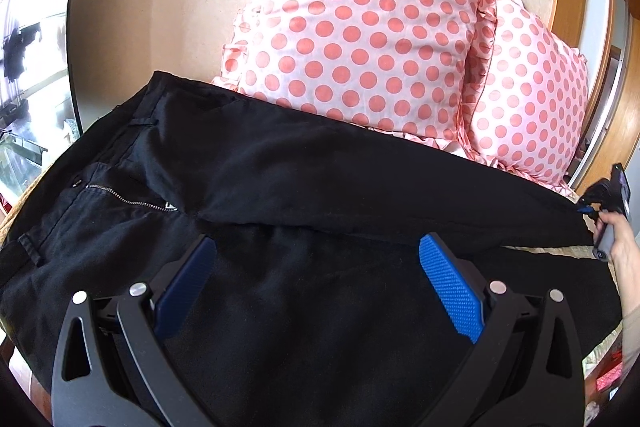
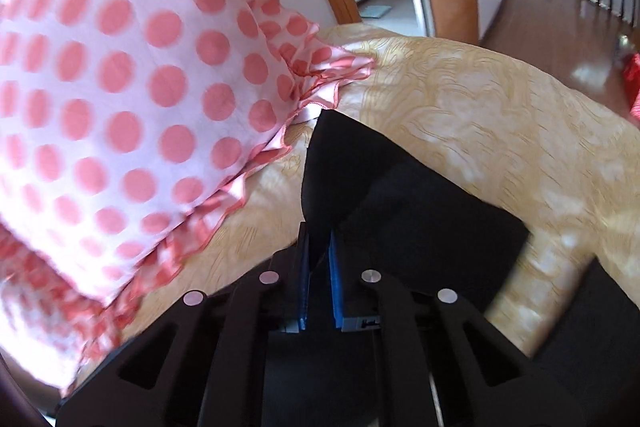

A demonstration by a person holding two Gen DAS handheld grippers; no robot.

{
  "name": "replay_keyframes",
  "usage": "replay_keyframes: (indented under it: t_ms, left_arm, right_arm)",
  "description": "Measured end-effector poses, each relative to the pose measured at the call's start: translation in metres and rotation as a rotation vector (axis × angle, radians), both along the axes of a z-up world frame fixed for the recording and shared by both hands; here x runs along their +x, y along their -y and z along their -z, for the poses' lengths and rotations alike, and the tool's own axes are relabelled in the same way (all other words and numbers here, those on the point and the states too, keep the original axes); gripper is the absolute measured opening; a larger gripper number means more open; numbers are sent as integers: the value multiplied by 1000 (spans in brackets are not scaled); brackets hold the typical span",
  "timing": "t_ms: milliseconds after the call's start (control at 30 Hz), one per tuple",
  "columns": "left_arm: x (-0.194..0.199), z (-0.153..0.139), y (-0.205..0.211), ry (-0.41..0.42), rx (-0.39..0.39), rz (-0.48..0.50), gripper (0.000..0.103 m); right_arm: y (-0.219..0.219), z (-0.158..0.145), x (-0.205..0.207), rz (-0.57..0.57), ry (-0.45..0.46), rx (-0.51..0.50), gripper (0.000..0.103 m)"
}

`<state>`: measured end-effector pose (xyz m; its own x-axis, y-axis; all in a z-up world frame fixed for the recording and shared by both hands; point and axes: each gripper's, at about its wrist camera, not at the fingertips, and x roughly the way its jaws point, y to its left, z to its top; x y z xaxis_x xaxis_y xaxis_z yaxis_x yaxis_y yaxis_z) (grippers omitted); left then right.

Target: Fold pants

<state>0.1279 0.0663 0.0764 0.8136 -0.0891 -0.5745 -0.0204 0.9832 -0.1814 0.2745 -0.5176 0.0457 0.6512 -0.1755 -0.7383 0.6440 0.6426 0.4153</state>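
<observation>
Two polka-dot pillows (image 1: pixel 360 27) crowding my black pants (image 1: pixel 280 167) on yellow bedspread (image 2: pixel 480 107), my left gripper (image 1: pixel 316 259) spread wide above them, my right gripper (image 2: pixel 319 251) pinching the leg hem.

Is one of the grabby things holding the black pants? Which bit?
Yes. The right gripper has its jaws shut on the black pants, pinching the hem end of a leg. The left gripper is open and holds nothing.

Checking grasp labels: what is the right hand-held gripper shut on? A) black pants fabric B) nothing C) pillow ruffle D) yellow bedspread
A: in the right wrist view the right hand-held gripper has its blue pads closed on a raised fold of the black pants, clear of the polka-dot pillow.
</observation>
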Motion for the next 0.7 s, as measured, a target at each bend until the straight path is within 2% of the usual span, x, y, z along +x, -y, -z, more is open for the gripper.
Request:
replay_keyframes:
  t_ms: [233, 367, 533, 700]
  left_arm:
    - [-22, -8, 4, 32, 10, 15, 101]
    - [-30, -10, 7, 40, 4, 35, 101]
    - [-35, -11, 10, 44, 1, 51, 101]
    - [-37, -10, 11, 39, 12, 46, 101]
  right_arm:
    - [-26, -14, -110, -88, 128, 0, 9]
    - [-35, 0, -157, -105, 146, 42, 9]
    - [-33, 22, -180, -112, 130, 108, 9]
    - [-24, 35, -177, -92, 127, 203, 13]
